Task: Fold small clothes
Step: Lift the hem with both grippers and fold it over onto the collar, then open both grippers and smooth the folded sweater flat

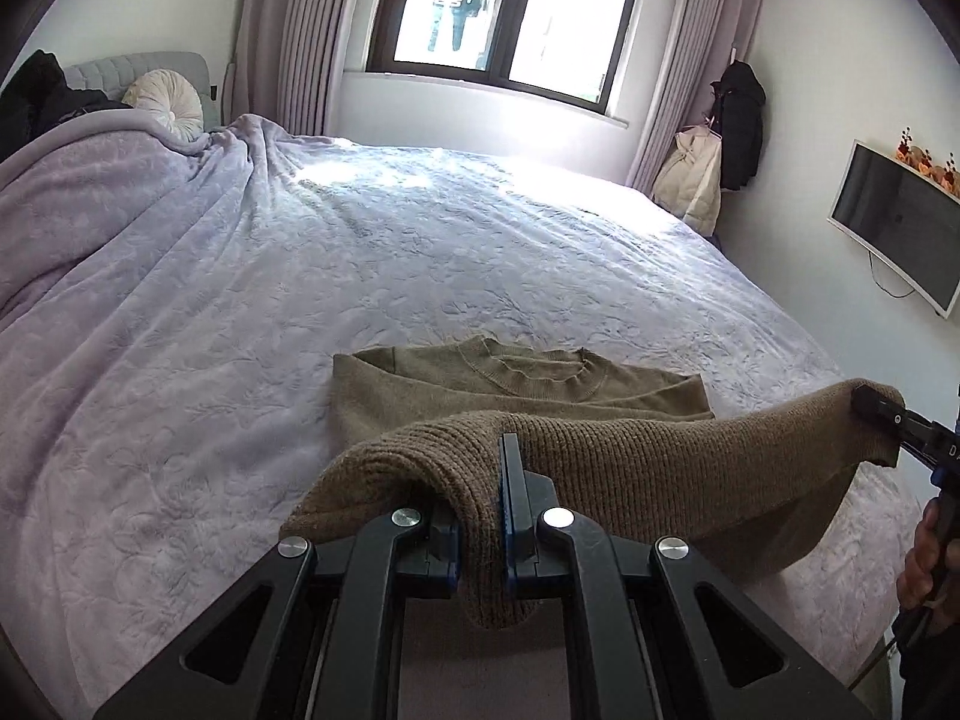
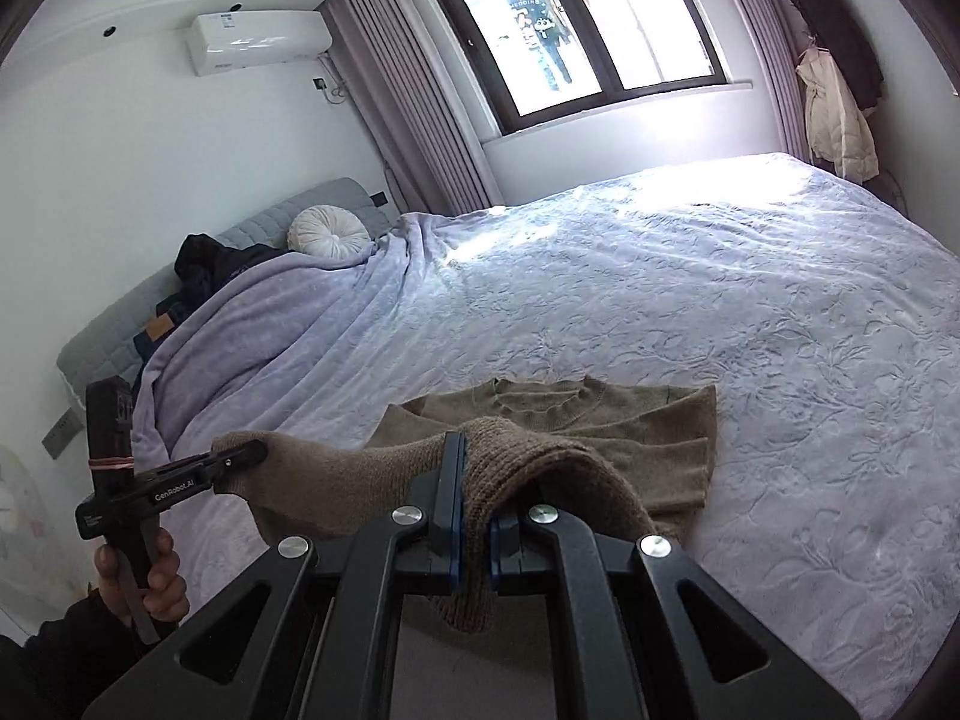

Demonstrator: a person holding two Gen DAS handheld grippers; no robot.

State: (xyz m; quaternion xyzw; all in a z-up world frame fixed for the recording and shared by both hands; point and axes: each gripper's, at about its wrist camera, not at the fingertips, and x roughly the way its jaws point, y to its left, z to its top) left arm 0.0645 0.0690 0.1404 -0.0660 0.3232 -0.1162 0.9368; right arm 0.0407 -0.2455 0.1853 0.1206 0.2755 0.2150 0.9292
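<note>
Brown sweater (image 1: 516,387) lying near the bed (image 1: 420,252) edge, hem lifted, pinched at opposite corners by left gripper (image 1: 507,468) and right gripper (image 2: 459,462).

Was clearly a home bedroom: big bed (image 1: 420,252) under a lavender embossed blanket (image 2: 690,300), round pillow (image 2: 328,230) against a padded grey headboard (image 2: 252,228), curtains (image 1: 288,30) by the window (image 1: 510,6), wall-mounted AC (image 2: 258,39), TV (image 1: 894,222), coats (image 2: 834,114) hung in the corner.
</note>
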